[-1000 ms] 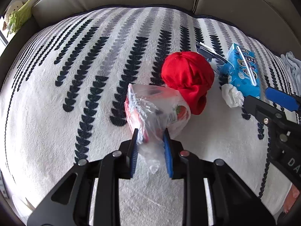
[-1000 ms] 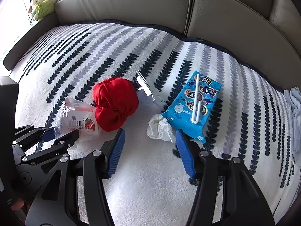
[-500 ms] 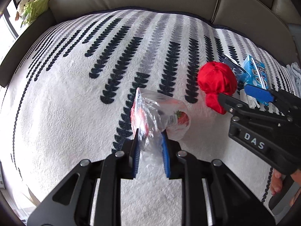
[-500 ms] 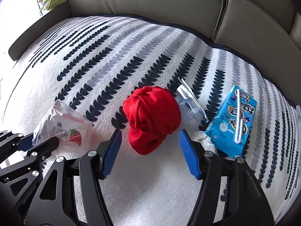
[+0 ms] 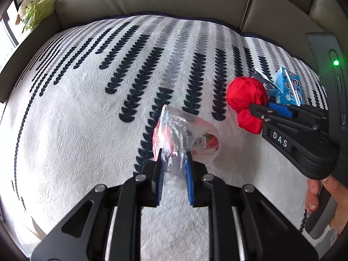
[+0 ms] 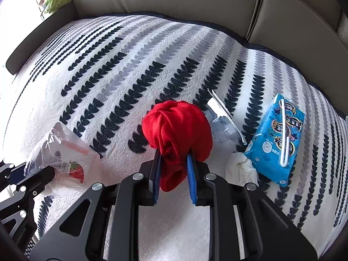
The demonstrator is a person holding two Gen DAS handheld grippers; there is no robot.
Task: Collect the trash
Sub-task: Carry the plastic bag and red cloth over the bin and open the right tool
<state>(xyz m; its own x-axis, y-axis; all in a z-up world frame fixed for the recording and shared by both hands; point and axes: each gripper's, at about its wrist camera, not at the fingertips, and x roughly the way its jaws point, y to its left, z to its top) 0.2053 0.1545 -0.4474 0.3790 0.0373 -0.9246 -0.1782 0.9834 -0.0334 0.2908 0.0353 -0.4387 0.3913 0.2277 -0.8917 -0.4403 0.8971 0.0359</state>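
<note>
Half a second back the right gripper [image 6: 173, 175] stood spread in front of the red cloth [image 6: 177, 130]; now its blue pads are pressed in on the cloth's near lower fold, pinching it; the left gripper [image 5: 174, 174] has kept its pinch on the plastic bag [image 5: 184, 134], fingers pressed close on the crumpled neck, and has drawn a little further left of the cloth.

Both pieces lie on the patterned blanket [image 6: 108, 76] over the sofa; the bag sits near and left, the cloth at centre; right of the cloth lie a clear wrapper [image 6: 224, 124], a white tissue [image 6: 241, 169] and a blue carton [image 6: 277, 143] with its straw, the tissue touching the carton's near corner.

The cloth looks soft and light; a pinch on one fold will likely let the bundle unroll and dangle when raised, so a bite deeper into the bunched mass seems safer; the bag is thin, slick film with something light inside, and the gathered neck seems the right hold, though it may slip between the pads; the carton looks stiff enough to take across its narrow sides; the tissue would crush to nothing and should need only a light nip.
</note>
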